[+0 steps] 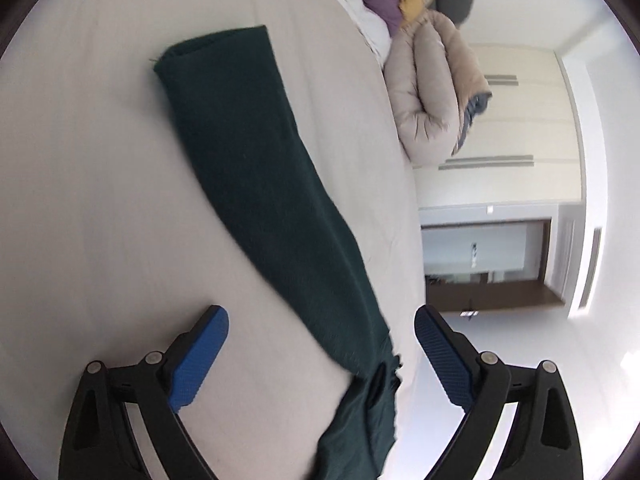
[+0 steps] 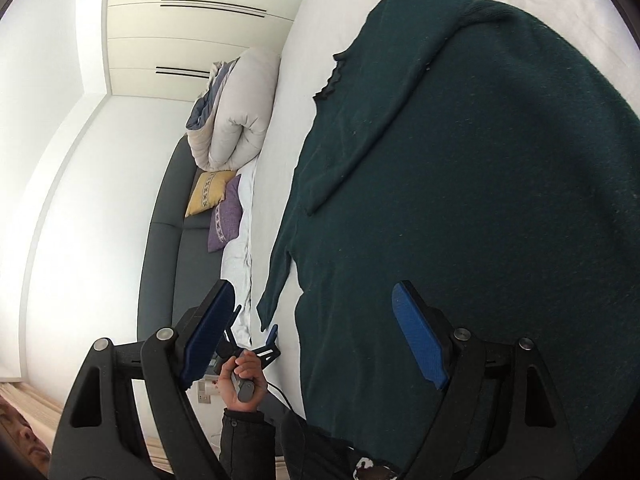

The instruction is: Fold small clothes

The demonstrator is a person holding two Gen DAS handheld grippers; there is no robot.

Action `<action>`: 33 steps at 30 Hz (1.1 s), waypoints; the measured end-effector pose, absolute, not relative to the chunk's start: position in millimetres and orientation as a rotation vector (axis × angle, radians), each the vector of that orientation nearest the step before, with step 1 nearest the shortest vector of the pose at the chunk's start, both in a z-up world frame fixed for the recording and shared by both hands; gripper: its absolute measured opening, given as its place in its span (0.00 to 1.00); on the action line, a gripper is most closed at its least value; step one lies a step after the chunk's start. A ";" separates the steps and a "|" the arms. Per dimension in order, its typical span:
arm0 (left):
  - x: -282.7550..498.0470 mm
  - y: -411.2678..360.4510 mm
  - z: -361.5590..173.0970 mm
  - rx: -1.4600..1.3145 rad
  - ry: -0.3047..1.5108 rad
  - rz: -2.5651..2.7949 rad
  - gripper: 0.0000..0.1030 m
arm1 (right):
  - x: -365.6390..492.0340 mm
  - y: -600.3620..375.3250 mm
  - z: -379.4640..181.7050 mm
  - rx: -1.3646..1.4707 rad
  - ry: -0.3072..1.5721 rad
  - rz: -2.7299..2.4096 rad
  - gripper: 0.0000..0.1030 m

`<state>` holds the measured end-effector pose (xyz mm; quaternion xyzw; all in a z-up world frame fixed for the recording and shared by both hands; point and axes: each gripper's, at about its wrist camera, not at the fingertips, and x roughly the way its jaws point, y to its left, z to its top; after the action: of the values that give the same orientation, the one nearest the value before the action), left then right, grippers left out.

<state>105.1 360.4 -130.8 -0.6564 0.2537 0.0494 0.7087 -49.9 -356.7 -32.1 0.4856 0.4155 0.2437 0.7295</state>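
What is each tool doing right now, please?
Left tool: open, empty; dark green knitted sleeve lies between its fingers.
Right tool: open, holding nothing.

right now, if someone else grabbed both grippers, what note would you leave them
Left hand-held gripper: open, holding nothing, a sleeve of the dark green sweater below it.
Right hand-held gripper: open, empty, over the sweater's body.
Sweater lies spread on the white bed; one sleeve is folded across the body, the other stretches out straight on the sheet.
Rolled duvet and cushions sit at the bed's far end.
Left: fold in the outstretched sleeve, then fold the body.
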 end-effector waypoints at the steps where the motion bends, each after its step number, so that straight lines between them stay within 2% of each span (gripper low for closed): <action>1: 106.4 370.3 -135.4 -1.502 0.532 0.124 0.93 | -50.2 -352.0 -25.9 1.064 0.912 0.545 0.79; 6: 111.3 404.9 -157.0 -1.719 0.407 0.245 0.94 | -50.1 -332.0 -7.6 1.042 0.907 0.559 0.79; 11: 134.5 397.4 -149.9 -1.641 0.403 0.360 0.95 | -54.0 -319.0 -3.5 1.028 0.916 0.562 0.79; 13: 147.6 392.4 -142.4 -1.550 0.441 0.368 0.89 | -54.8 -315.9 -4.3 1.027 0.924 0.567 0.79; 15: 150.5 386.4 -140.5 -1.477 0.485 0.342 0.55 | -56.8 -314.5 -4.9 1.016 0.928 0.565 0.79; 16: 153.9 384.4 -142.7 -1.467 0.507 0.321 0.46 | -54.8 -313.8 -6.0 1.014 0.928 0.564 0.79; 17: 154.7 383.0 -144.7 -1.462 0.522 0.311 0.29 | -51.6 -313.5 -7.5 1.017 0.928 0.564 0.79; 18: 155.2 380.9 -144.7 -1.439 0.540 0.319 0.17 | -51.6 -314.5 -8.6 1.022 0.925 0.565 0.79; 20: 157.5 374.6 -135.6 -1.346 0.567 0.341 0.07 | -48.5 -317.5 -11.6 1.029 0.922 0.560 0.79; 22: 167.6 359.4 -116.8 -1.225 0.590 0.323 0.06 | -43.1 -321.1 -14.5 1.032 0.922 0.557 0.79; 25: 198.9 306.9 -74.2 -0.919 0.649 0.252 0.06 | -33.2 -329.0 -17.2 1.033 0.916 0.545 0.79; 29: 242.7 156.5 -28.6 -0.201 0.713 0.120 0.06 | -10.7 -337.5 -14.6 1.028 0.897 0.526 0.79; 31: 238.7 63.5 -39.9 0.239 0.683 0.079 0.07 | 5.7 -337.7 -10.7 1.025 0.889 0.524 0.79; 33: 225.3 2.6 -66.5 0.490 0.655 0.034 0.07 | 25.8 -335.3 -9.2 1.022 0.900 0.522 0.79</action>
<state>225.3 2.6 -66.5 0.2382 0.3185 0.0165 0.9174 25.8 -335.3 -9.2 0.4669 0.4110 0.2386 0.7458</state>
